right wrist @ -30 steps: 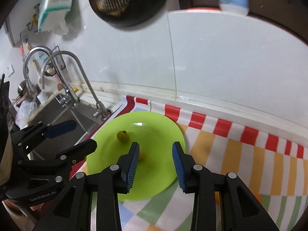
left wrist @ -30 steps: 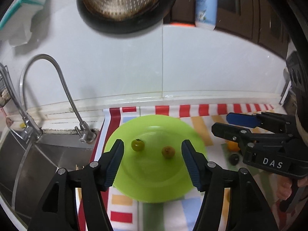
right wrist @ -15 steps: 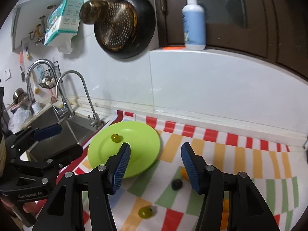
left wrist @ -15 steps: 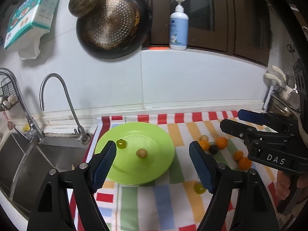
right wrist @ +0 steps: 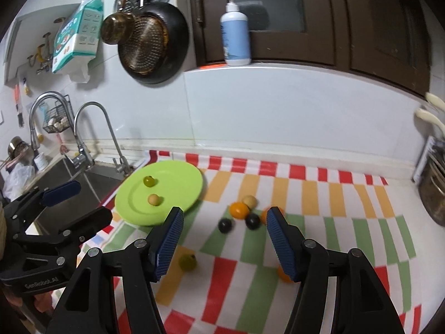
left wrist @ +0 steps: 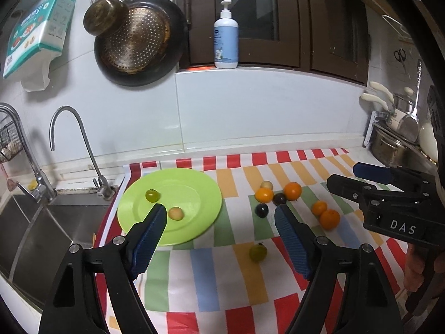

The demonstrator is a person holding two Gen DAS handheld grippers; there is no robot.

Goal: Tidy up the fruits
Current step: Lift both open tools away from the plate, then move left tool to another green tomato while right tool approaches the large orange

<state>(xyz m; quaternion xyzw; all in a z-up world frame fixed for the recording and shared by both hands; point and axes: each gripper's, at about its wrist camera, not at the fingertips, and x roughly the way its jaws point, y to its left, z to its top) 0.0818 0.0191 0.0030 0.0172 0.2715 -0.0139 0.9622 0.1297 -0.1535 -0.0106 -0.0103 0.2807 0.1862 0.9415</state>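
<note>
A lime green plate (left wrist: pixel 194 183) lies on the striped cloth next to the sink. It holds a green fruit (left wrist: pixel 152 195) and a pale tan fruit (left wrist: pixel 176 213). Right of it lie several loose fruits: oranges (left wrist: pixel 292 190), dark ones (left wrist: pixel 262 210) and another green one (left wrist: pixel 258 252). My left gripper (left wrist: pixel 219 211) hovers open and empty in front of the plate. My right gripper (right wrist: pixel 224 213) hangs above the loose pile (right wrist: pixel 239 210), jaws opening with nothing between the pads. One orange fruit (right wrist: pixel 283 274) is half hidden behind its right finger.
The steel sink (left wrist: pixel 33 222) and faucets (left wrist: pixel 83 144) lie left of the plate. Pots and utensils (left wrist: pixel 395 144) crowd the right end of the counter. A soap bottle (left wrist: pixel 225 44) stands on the ledge above the tiled wall. The striped cloth (left wrist: pixel 222 278) reaches the front edge.
Both grippers have drawn back from the plate and their jaws stand wider. The pale fruit stays on the plate, and the loose fruits on the cloth have come into view.
</note>
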